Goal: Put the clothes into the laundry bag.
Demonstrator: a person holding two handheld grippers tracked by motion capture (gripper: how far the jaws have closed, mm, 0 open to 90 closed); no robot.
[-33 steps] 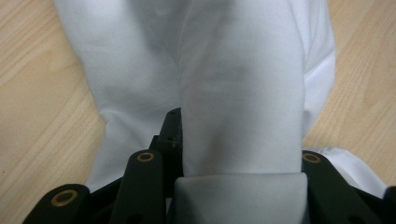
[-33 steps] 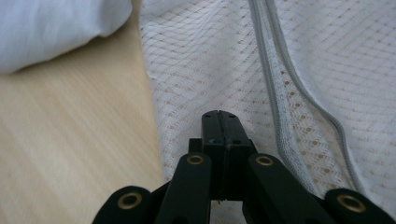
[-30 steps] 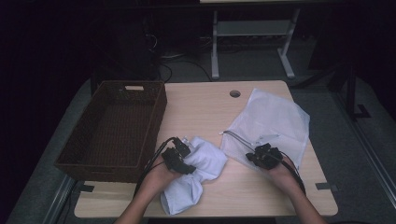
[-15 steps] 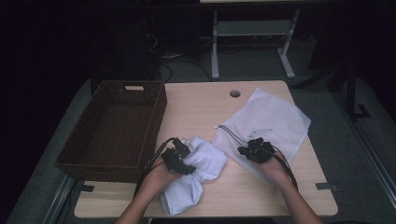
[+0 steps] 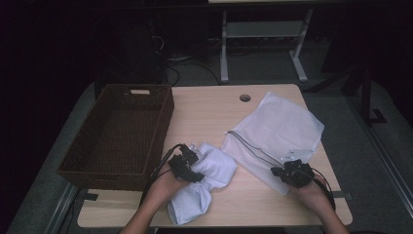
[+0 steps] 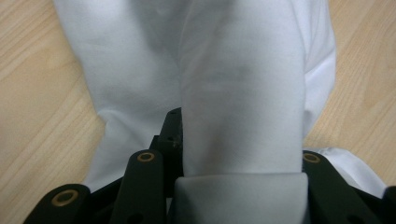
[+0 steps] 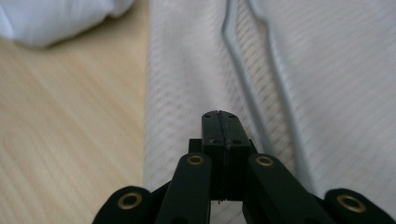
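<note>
We look down on a pale wooden table [image 5: 209, 117] from above the person's side. At nine o'clock on the tabletop sits a dark woven basket [image 5: 122, 134], open and with nothing in it that we can make out. At about six o'clock, just right of the basket, lies a bunched white cloth [image 5: 207, 180]. At three to four o'clock a white mesh laundry bag [image 5: 280, 134] lies flat, its zipper [image 5: 248, 146] running along the edge that faces the cloth.

The left gripper [image 5: 186, 165] rests on the upper left part of the cloth, at its ten o'clock. In the left gripper view a thick fold of the cloth [image 6: 243, 102] runs up between the two black jaws, which are clamped on it.

The right gripper [image 5: 291, 171] sits at the bag's near corner, at about five o'clock on the table. In the right gripper view its jaws are pressed together with nothing between them, tips poised over the mesh [image 7: 196, 70], and the zipper line [image 7: 243, 70] runs away toward twelve o'clock just right of the tips.

We judge that the work in hand is getting the cloth into the mesh bag: the cloth is already gripped, and the bag's mouth looks not yet opened. The next move likely calls for the right gripper to part its jaws, pinch one layer of mesh beside the zipper and lift it, so the left gripper can carry the cloth toward three o'clock and feed it in.
</note>
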